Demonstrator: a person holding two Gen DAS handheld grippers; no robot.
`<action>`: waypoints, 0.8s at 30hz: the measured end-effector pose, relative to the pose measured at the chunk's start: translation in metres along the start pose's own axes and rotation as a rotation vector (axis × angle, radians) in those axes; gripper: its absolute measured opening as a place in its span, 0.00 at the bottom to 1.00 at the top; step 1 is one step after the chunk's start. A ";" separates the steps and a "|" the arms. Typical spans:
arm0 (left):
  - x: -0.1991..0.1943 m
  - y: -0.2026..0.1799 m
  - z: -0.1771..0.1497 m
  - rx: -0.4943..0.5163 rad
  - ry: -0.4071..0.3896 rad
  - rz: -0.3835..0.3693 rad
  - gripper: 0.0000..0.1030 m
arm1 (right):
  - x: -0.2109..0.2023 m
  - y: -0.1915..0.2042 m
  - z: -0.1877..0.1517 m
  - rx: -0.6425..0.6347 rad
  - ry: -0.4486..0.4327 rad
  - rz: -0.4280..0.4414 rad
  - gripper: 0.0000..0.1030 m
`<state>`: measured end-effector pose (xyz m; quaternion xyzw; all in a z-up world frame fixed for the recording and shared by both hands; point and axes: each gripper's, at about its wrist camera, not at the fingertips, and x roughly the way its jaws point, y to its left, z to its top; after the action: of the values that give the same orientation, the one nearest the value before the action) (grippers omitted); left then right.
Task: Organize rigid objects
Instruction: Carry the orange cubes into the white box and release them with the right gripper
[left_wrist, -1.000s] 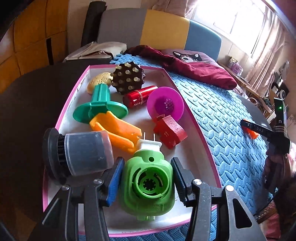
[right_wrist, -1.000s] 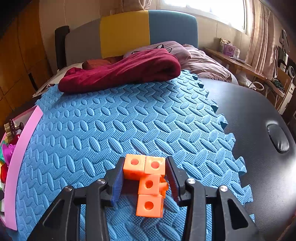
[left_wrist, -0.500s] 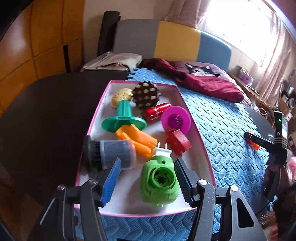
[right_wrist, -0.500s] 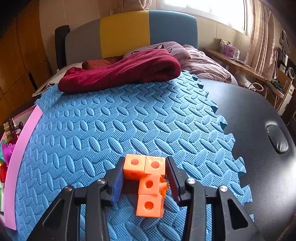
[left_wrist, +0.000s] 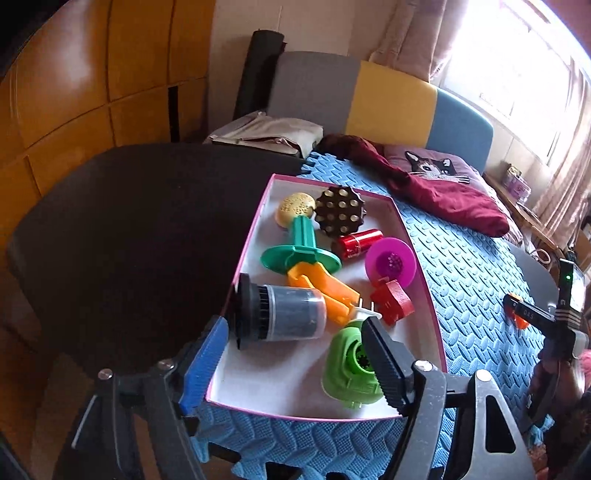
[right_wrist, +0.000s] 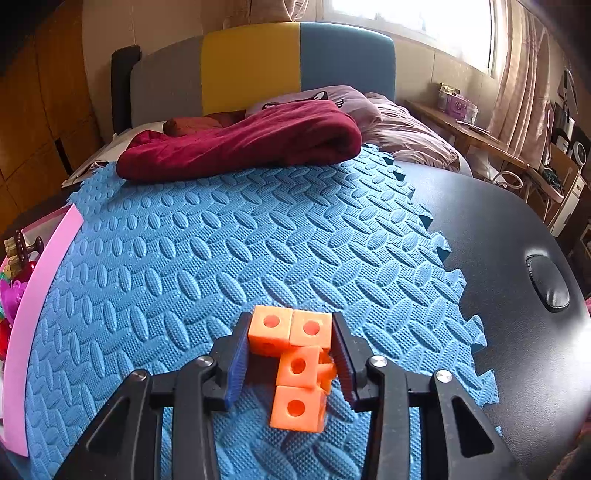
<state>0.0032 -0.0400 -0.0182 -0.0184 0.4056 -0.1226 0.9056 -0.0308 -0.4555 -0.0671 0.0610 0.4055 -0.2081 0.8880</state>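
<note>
The left gripper (left_wrist: 295, 354) should be kept high and clear of the tray (left_wrist: 424, 291) rim. Its jaws stand wide apart and empty, above the near end, where the green plug (left_wrist: 345, 373) lies inside.

The right gripper (right_wrist: 290, 354) is clamped on the orange blocks (right_wrist: 295, 354), over the blue mat (right_wrist: 221, 251); a firm grip is advised while they are carried to the tray.

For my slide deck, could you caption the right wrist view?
Right gripper closed on an orange linked-cube piece above the blue foam mat.
</note>
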 end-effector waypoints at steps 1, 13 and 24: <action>-0.001 0.003 0.000 -0.007 -0.004 0.003 0.74 | -0.002 0.003 -0.001 -0.004 -0.003 -0.004 0.40; -0.001 0.027 -0.004 -0.062 -0.007 0.047 0.74 | -0.032 0.071 -0.024 -0.068 -0.004 0.193 0.40; -0.008 0.052 -0.003 -0.118 -0.033 0.087 0.74 | -0.096 0.183 0.004 -0.250 -0.106 0.500 0.40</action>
<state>0.0061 0.0128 -0.0211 -0.0561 0.3976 -0.0584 0.9140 -0.0070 -0.2599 -0.0038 0.0383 0.3535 0.0661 0.9323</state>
